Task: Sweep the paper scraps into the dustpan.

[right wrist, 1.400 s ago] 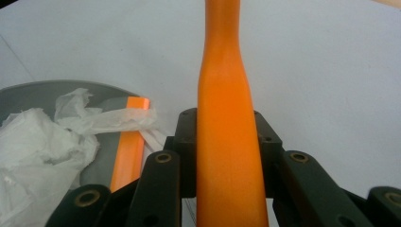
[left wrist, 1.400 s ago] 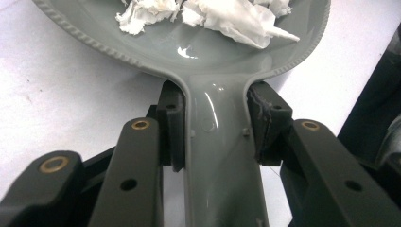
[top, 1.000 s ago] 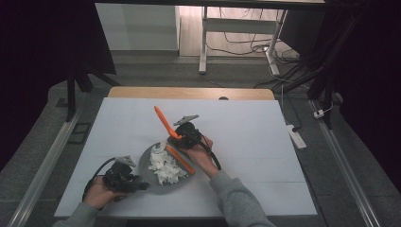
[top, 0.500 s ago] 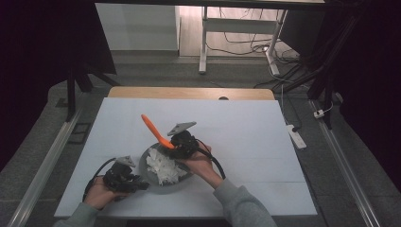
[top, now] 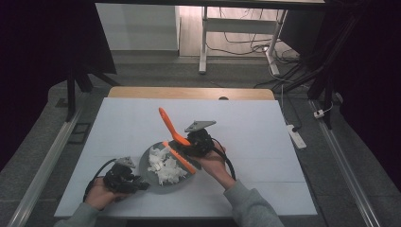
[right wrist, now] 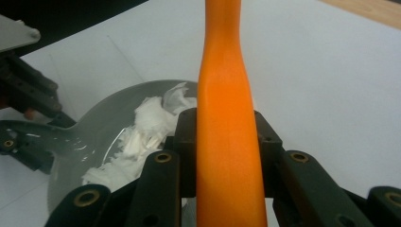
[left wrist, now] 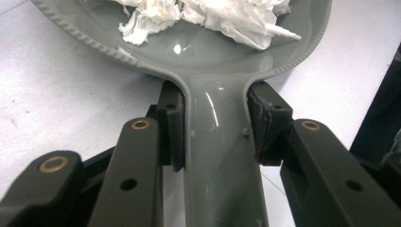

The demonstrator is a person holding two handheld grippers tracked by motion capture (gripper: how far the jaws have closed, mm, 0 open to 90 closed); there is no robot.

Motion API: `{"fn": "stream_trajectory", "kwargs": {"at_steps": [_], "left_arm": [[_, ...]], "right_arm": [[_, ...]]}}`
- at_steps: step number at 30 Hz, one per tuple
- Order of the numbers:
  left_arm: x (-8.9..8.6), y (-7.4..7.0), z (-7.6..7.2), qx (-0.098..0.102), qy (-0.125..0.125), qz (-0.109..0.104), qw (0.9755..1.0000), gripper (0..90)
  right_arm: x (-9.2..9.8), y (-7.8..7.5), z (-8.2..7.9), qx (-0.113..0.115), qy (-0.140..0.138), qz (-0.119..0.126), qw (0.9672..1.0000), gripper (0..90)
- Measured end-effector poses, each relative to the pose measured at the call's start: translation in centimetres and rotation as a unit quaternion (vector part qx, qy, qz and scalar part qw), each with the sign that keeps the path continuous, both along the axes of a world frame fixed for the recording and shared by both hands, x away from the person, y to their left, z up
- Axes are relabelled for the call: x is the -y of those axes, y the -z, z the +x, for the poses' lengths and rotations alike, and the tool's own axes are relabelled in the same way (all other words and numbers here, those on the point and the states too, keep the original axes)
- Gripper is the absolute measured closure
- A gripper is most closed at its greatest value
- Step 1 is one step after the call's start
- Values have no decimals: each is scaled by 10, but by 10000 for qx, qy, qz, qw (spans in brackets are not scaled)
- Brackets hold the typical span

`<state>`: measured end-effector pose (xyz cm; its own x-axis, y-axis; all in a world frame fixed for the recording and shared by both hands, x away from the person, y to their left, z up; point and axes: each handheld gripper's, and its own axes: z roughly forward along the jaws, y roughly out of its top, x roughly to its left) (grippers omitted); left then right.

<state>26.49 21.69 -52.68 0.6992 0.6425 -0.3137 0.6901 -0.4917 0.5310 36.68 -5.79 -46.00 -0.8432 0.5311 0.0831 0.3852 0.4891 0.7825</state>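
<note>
Setting: lab or test room. White-covered desk (top: 236, 123) as landmark. Metal rails (top: 42, 170) flank it on grey floor; beyond its far edge, a white frame stand (top: 204, 38) with loose cables (top: 246, 45); a power strip (top: 295, 136) lies right of it. Dark surround.

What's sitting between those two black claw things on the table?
Torn white paper scraps in a grey pan, seen from the high view, between the left gripper and right gripper.

No text, label, brand, number or sign can be read on anything in these views.
</note>
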Motion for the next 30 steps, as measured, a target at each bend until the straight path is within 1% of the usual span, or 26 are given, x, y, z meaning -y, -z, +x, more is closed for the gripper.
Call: {"fn": "stream_trajectory", "kwargs": {"at_steps": [2, 4, 6, 7, 9, 10, 11, 12, 14, 17, 18, 20, 22, 23, 24, 26, 27, 28, 30], "left_arm": [[0, 0, 0, 5, 2, 3, 10000, 619], [0, 0, 0, 1, 2, 1, 10000, 618], [0, -1, 0, 7, -14, 1, 10000, 619], [0, -1, 0, 1, -27, 8, 10000, 618], [0, -1, 0, -11, -43, 3, 10000, 619], [0, -1, 0, -8, -52, 0, 10000, 618], [-1, -1, 1, -11, -72, -8, 10000, 618], [-1, -1, 1, -20, -111, -20, 9999, 618], [-3, -1, 2, -28, -153, -34, 9999, 618], [-3, 0, 4, -45, -159, -32, 9999, 618], [-2, 1, 4, -53, -182, -34, 9998, 618], [-2, 0, 5, -56, -210, -34, 9998, 618], [-1, 0, 5, -49, -221, -20, 9997, 618], [-1, 0, 5, -51, -224, -23, 9997, 619], [-1, 1, 5, -58, -225, -27, 9997, 619], [-1, 1, 5, -60, -236, -36, 9997, 618], [-1, 1, 5, -58, -233, -26, 9997, 618], [0, 1, 5, -54, -253, -40, 9997, 619], [0, 1, 5, -48, -259, -33, 9996, 618]], "right_arm": [[0, 1, 4, 81, 122, -50, 9999, 704], [-2, 4, 15, 66, 247, -132, 9996, 704], [-9, 9, 31, 81, 450, -408, 9981, 704], [-13, 12, 41, 106, 484, -527, 9974, 704], [-23, 17, 58, 70, 611, -727, 9955, 704], [-27, 19, 65, 13, 659, -817, 9945, 704], [-31, 21, 72, 24, 644, -899, 9939, 704], [-34, 23, 78, -17, 645, -994, 9930, 704], [-40, 28, 84, -93, 639, -1129, 9915, 704], [-46, 34, 82, -232, 507, -1239, 9907, 704], [-48, 34, 80, -264, 472, -1190, 9914, 704], [-51, 34, 74, -338, 372, -1167, 9919, 704], [-53, 35, 64, -306, 240, -1174, 9923, 704], [-53, 36, 59, -307, 187, -1138, 9928, 704], [-52, 36, 53, -355, 118, -1090, 9933, 704], [-50, 35, 41, -258, 66, -1064, 9940, 705], [-48, 34, 36, -226, 22, -1009, 9946, 705], [-45, 32, 31, -237, -32, -935, 9953, 704], [-41, 28, 22, -387, -202, -772, 9961, 705]]}}
